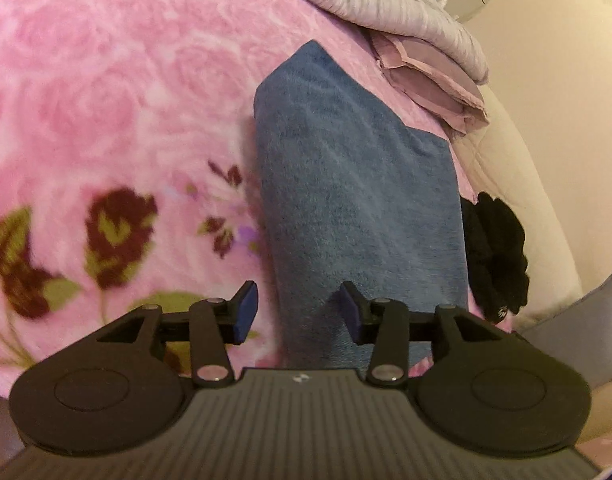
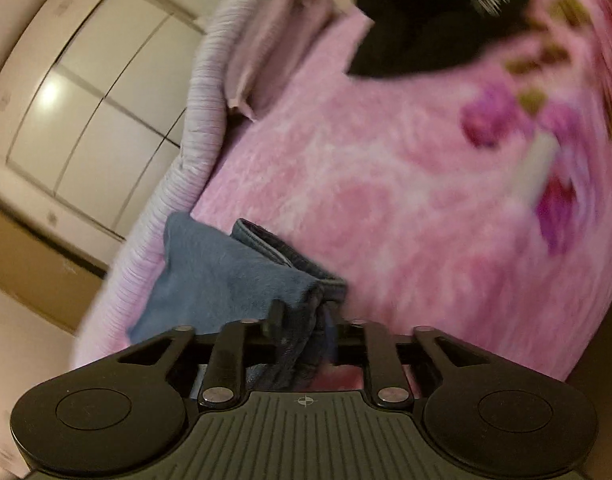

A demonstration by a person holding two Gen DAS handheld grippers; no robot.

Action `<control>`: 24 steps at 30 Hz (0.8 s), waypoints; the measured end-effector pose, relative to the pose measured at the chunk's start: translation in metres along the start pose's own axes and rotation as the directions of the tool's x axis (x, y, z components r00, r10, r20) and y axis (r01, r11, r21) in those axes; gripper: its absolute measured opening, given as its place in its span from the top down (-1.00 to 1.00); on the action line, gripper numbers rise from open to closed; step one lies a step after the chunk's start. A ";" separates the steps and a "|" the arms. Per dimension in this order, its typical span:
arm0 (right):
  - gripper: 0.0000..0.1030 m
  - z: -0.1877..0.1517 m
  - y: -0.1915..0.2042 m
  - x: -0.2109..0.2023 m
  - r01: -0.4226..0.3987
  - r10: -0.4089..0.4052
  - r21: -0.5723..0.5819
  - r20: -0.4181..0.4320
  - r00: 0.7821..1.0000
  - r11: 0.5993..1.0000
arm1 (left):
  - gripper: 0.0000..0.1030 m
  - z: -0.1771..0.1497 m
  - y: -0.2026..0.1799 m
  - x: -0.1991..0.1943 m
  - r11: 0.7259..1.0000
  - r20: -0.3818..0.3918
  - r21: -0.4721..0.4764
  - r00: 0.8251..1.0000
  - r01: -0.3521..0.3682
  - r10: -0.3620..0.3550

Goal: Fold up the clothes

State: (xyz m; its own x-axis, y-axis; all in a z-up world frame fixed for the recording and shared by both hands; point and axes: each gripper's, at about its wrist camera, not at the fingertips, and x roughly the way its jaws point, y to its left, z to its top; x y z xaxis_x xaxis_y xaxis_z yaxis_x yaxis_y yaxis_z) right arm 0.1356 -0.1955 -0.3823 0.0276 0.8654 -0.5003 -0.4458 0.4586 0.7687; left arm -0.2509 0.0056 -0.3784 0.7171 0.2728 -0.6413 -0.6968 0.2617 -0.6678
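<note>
**Jeans, mid-fold**

My right gripper (image 2: 306,316) is pinching the hem of the blue denim jeans (image 2: 226,276), which are lying on the pink floral fleece bed blanket (image 2: 386,200). My left gripper (image 1: 300,312) is hanging spread over them. Denim's feeling heavy and stiffish, so I'm grabbing thick seams.

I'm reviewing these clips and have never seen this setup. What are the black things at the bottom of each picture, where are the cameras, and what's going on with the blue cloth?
There is no robot: a person holds a two-finger claw in each hand, and a camera on each looks forward along its fingers. In the left view, the left claw hovers open over blue jeans lying on a pink floral blanket. In the right view, the right claw is pinching a bunched edge of the jeans. A black garment lies beside them.
</note>
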 end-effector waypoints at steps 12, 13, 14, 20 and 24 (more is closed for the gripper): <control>0.49 0.009 0.024 -0.011 -0.011 0.019 -0.134 0.057 0.998 0.991 | 0.13 -0.002 0.016 0.000 0.995 0.024 -0.097 0.999 0.024 -0.022; 0.84 0.010 0.027 -0.006 -0.007 0.016 -0.174 0.052 0.999 0.985 | 0.13 -0.002 0.016 0.001 0.995 0.024 -0.098 0.999 0.024 -0.022; 0.89 0.009 0.031 -0.003 0.014 -0.003 -0.216 0.053 0.999 0.976 | 0.13 -0.001 0.016 0.001 0.995 0.026 -0.096 0.999 0.024 -0.022; 0.96 0.007 0.038 -0.006 0.080 -0.056 -0.262 0.096 0.994 0.962 | 0.12 0.002 0.011 0.001 0.998 0.046 -0.065 0.999 0.012 -0.009; 0.40 0.012 0.007 0.000 0.071 -0.068 -0.077 0.047 0.997 0.994 | 0.11 0.003 0.011 0.005 0.997 0.047 -0.074 0.999 0.026 -0.023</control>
State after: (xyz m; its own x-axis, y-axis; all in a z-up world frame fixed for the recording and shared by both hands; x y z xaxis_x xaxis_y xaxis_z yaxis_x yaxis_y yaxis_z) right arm 0.1433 -0.1903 -0.3722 0.0993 0.8408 -0.5322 -0.5106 0.5021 0.6980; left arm -0.2549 0.0128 -0.3879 0.7314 0.3101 -0.6074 -0.6747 0.1996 -0.7106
